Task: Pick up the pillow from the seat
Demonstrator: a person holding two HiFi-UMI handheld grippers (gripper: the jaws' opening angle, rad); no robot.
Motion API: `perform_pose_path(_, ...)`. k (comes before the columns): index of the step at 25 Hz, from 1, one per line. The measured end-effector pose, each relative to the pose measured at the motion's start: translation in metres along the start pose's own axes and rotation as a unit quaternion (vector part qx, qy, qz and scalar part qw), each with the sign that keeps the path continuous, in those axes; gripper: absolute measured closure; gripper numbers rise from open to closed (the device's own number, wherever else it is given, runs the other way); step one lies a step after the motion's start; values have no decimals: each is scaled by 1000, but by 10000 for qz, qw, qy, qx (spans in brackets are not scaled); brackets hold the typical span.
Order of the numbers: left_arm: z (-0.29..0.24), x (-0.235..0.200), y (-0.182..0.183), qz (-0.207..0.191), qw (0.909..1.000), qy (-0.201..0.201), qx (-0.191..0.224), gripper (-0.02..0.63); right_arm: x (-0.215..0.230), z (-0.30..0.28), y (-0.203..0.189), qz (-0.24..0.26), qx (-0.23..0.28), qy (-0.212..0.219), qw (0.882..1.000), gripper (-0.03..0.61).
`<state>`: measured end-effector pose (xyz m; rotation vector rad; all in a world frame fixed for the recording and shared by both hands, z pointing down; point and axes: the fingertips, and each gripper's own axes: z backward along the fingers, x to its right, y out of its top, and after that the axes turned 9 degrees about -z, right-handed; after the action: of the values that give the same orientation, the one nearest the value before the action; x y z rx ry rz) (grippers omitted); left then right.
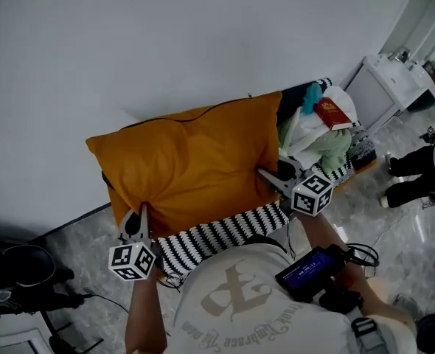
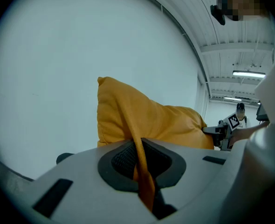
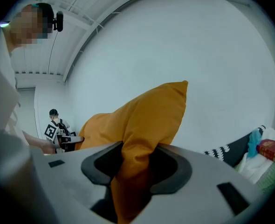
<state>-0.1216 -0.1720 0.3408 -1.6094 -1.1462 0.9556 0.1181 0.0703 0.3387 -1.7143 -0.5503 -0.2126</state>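
Note:
A big orange pillow (image 1: 195,161) is held up off the seat in front of a pale wall. My left gripper (image 1: 142,216) is shut on the pillow's lower left edge. In the left gripper view a thin fold of orange fabric (image 2: 144,171) runs down between the jaws. My right gripper (image 1: 265,175) is shut on the pillow's right side; a thicker wad of the pillow (image 3: 133,171) fills its jaws in the right gripper view. The seat is mostly hidden behind the pillow.
A black-and-white striped cover (image 1: 217,234) lies over the seat below the pillow. To the right lie piled clothes (image 1: 324,142) with a red book (image 1: 334,113) on top. A white appliance (image 1: 391,83) stands at the far right, and another person's legs (image 1: 416,172).

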Motion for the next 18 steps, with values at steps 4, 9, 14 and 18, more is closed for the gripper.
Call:
perform_pose_path(4, 8, 1, -4, -26, 10000, -70, 6, 588, -10, 10, -6, 23, 54, -79, 10000, 386)
perform_pose_path(9, 18, 6, -18, 28, 9997, -185, -175, 588, -16, 24, -22, -62, -16, -226, 9997, 385)
perform_pose_path(14, 44, 8, -23, 22, 9998, -151, -155, 588, -34, 37, -33, -60, 21, -230, 9997, 385)
perform_pose_path(18, 61, 13, -29, 26, 9999, -140, -68, 588, -48, 50, -40, 6, 74, -230, 9997, 385)
